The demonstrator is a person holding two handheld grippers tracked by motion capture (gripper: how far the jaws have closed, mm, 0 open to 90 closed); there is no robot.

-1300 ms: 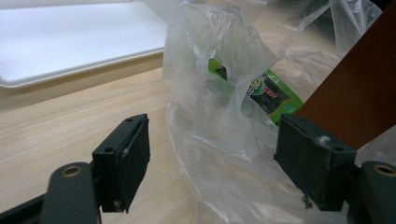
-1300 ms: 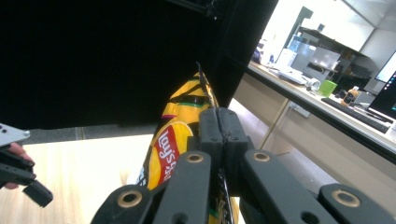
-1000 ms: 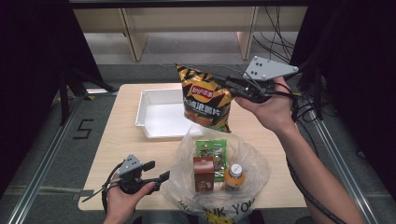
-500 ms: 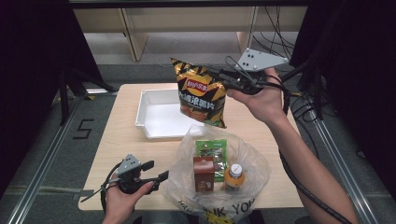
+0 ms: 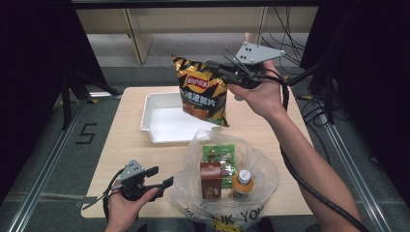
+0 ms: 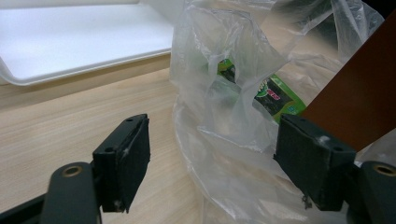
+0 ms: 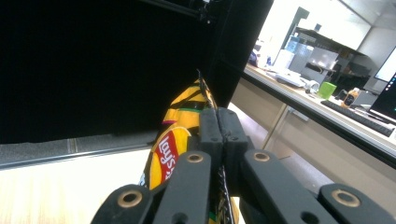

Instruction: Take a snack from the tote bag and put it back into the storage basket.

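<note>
1. Right tool (image 5: 216,67) of ours, pressed together on the upper edge of the chip bag (image 5: 202,91), holds it in the air above the counter (image 5: 121,140); the right gripper view shows the two black jaws tight on the yellow-and-black foil (image 7: 180,135).

2. We see the chip bag hanging upright over the near right corner of the white tray (image 5: 164,121), its lower edge just above the tray's rim and clear of the counter.

3. Our left tool (image 5: 162,178) rests low at the counter's near left edge, jaws spread and pinching nothing; in the left gripper view the clear plastic bag (image 6: 224,116) bulges into the gap between its pads without being squeezed.

4. We find the plastic bag (image 5: 227,179) lying open on the counter near its front edge, just right of the left tool and in front of the tray.

5. Inside the bag we make out a green packet (image 5: 218,153), a brown carton (image 5: 211,180) and a bottle with an orange label (image 5: 241,182), the carton and bottle side by side in front of the packet.

6. We note the tray sits empty on the counter's far half, its near right corner close to the plastic bag's rim.
</note>
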